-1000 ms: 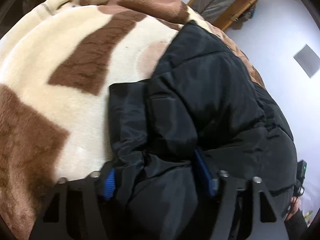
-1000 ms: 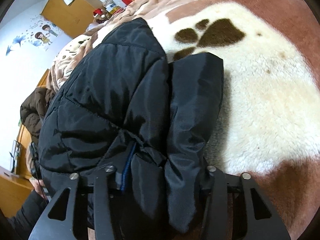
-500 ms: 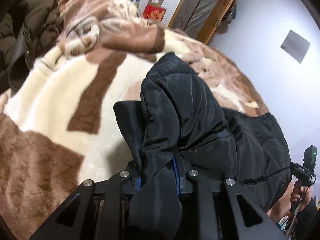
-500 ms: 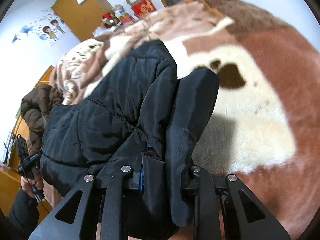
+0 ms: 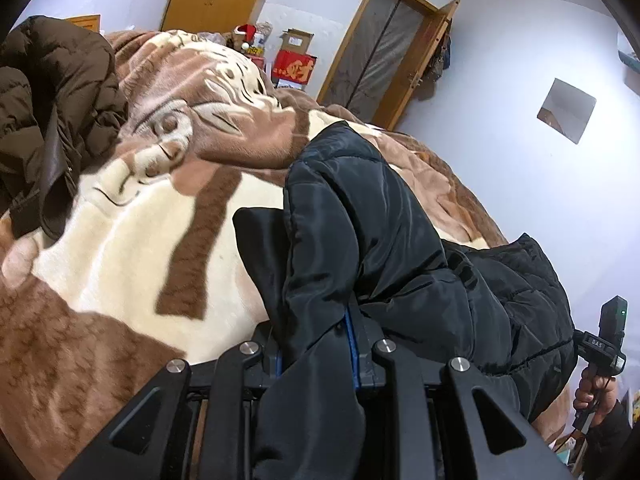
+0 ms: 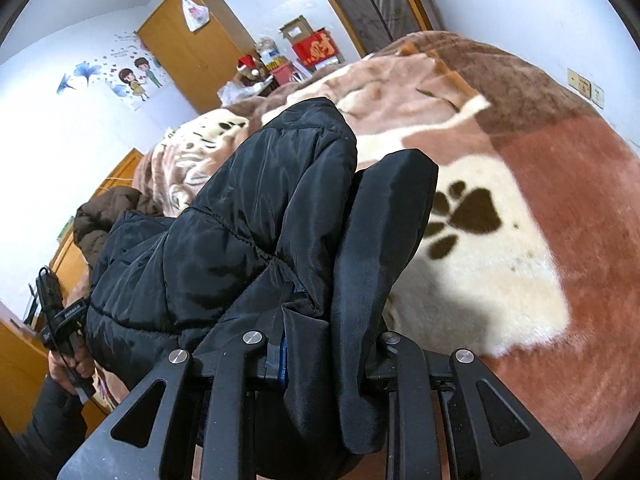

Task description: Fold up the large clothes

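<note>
A black puffer jacket [image 5: 384, 240] hangs lifted above the brown and cream blanket [image 5: 120, 248] on the bed. My left gripper [image 5: 316, 344] is shut on a bunched edge of the jacket, its blue pads pressed into the fabric. In the right wrist view the same black jacket [image 6: 248, 216] rises from my right gripper [image 6: 324, 344], which is shut on another bunch of its edge, with a flap drooping over the fingers. The far end of the jacket still touches the blanket [image 6: 500, 264]. Each view shows the other hand-held gripper at its edge, held by a hand [image 5: 596, 392].
A brown puffer coat [image 5: 48, 112] lies heaped at the left side of the bed. Beyond the bed stand a wooden wardrobe [image 6: 192, 52], a red box [image 5: 294, 68] with other cartons, and an open wooden door [image 5: 384, 56]. White walls surround the bed.
Both grippers closed on the jacket's near edge and rose, lifting it off the blanket. The jacket now hangs in a steep fold and more of the room shows.
</note>
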`<state>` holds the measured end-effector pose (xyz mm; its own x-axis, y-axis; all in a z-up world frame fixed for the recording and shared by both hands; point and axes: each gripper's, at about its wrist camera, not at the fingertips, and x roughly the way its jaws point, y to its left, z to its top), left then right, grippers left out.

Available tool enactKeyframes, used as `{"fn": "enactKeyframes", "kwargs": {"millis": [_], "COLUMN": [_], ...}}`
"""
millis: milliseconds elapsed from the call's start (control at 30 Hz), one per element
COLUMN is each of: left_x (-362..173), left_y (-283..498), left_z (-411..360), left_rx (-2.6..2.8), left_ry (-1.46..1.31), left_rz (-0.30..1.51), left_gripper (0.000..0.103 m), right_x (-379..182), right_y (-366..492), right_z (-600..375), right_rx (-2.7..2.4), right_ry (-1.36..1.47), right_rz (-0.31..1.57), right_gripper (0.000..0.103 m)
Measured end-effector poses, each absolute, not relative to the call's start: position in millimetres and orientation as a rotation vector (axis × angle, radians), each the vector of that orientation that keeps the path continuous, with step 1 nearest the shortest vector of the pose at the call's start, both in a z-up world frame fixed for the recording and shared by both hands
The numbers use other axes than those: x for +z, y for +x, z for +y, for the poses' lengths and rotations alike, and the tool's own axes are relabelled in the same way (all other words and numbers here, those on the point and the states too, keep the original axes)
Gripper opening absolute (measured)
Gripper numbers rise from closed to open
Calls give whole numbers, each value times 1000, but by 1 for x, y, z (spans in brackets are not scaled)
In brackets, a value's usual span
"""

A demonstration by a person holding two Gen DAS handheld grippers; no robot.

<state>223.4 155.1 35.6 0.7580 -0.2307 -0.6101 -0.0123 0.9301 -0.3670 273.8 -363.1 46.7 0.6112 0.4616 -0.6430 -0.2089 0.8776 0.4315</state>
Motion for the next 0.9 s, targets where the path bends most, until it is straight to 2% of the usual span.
{"fn": "enactKeyframes", "kwargs": {"millis": [433,533,667,767,800,867,900], "left_x": [48,32,-23,-75,-88,-98,-98], "left_y": [272,289,310,314,311,304,302], "left_z": [256,276,293,301,305,309,309], "left_rx": [-22,1,44,112,121,133,139], "left_ry": [-329,-320,-328,-346,-381,-412,-411], "left_rz": [645,657,762,853,860,853,850], "left_gripper": [24,24,25,29,33,38,43], "right_x": [35,15,-36,-76,-83,-85,-82], "right_y": [349,368,383,383,381,379,378], "right_z": [-262,-240,-222,-223,-228,-235,-239], "right_rx": [509,514,476,423,422,422,423], "right_ry": [340,325,309,287,310,333,334], "right_rz": [783,802,924,1019,1027,1032,1035], "right_gripper": [24,24,26,32,38,46,48]}}
